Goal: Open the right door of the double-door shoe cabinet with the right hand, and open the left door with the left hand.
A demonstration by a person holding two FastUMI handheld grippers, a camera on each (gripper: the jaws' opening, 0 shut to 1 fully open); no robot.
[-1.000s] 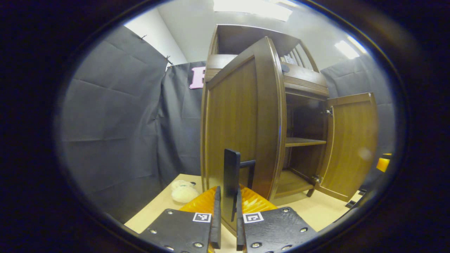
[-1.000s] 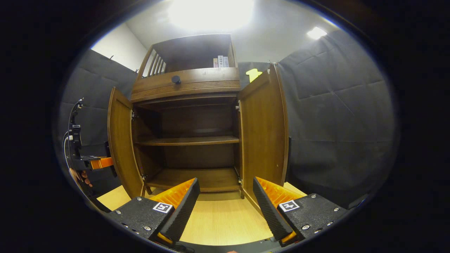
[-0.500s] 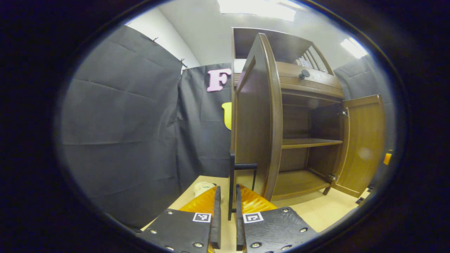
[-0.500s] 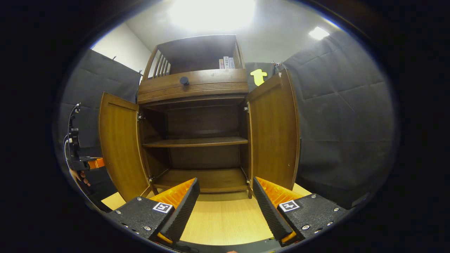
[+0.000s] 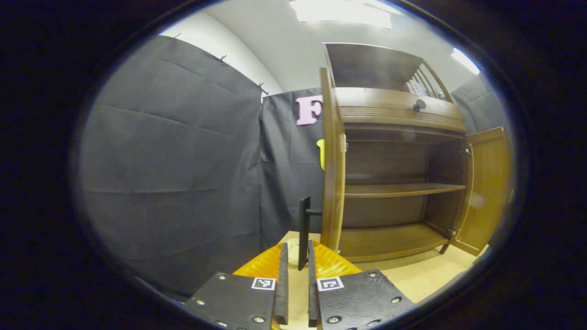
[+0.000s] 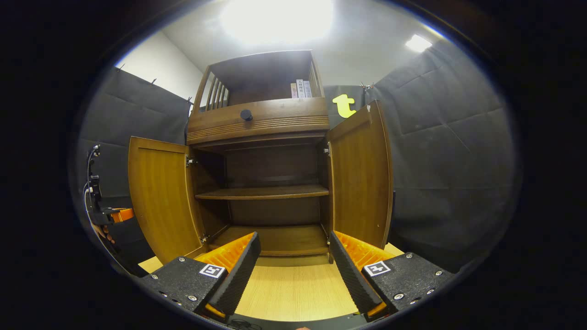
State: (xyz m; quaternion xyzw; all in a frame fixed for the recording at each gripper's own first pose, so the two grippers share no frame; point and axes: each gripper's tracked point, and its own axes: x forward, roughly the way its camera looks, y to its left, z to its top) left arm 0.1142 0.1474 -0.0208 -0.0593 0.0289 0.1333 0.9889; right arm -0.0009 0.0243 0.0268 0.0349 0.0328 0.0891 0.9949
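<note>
With 2 doors (image 6: 158, 197) open, 1 shelf (image 6: 263, 192).

Book spines (image 6: 300, 89) too small to read (top shelf); door handle's (image 5: 304, 231) lower end hidden.

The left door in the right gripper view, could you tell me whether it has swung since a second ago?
Yes. The left door has swung further open, away from the shelf, now showing its broad inner face.

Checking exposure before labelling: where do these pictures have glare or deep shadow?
Right gripper view: the ceiling light blows out white, and the cabinet interior is dark. Left gripper view: light panel is bright but milder; shelves readable.
</note>
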